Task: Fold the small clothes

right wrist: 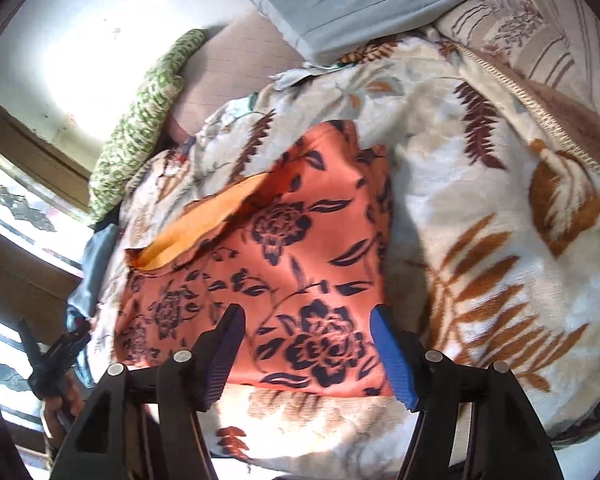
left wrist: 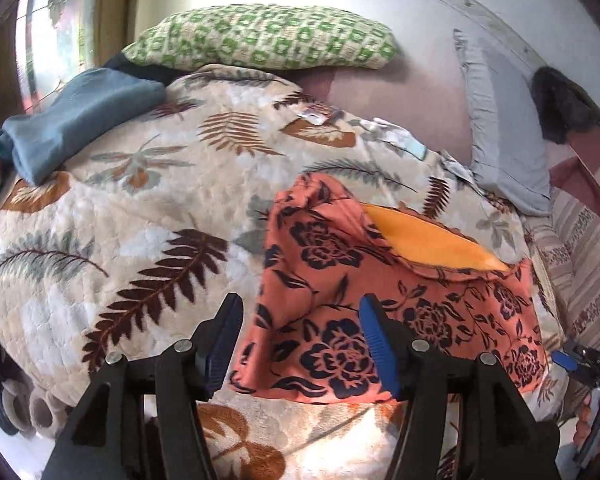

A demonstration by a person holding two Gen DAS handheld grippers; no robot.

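Observation:
An orange garment with dark floral print (left wrist: 380, 292) (right wrist: 284, 248) lies folded on the leaf-patterned blanket (left wrist: 140, 208) (right wrist: 480, 240), its plain yellow-orange lining (left wrist: 424, 240) (right wrist: 204, 220) showing at the far fold. My left gripper (left wrist: 300, 320) hovers over the garment's near left corner, jaws open, with no cloth pinched between the blue pads. My right gripper (right wrist: 306, 332) hangs over the garment's near right part, also open and holding nothing. The right gripper (left wrist: 580, 360) shows at the right edge of the left wrist view, and the left gripper (right wrist: 60, 356) at the left edge of the right wrist view.
A folded blue garment (left wrist: 80, 120) lies at the blanket's far left. A green patterned pillow (left wrist: 260, 36) and a grey pillow (left wrist: 500, 128) sit at the head of the bed. A striped cloth (left wrist: 580, 248) lies to the right. The bed's near edge runs below both grippers.

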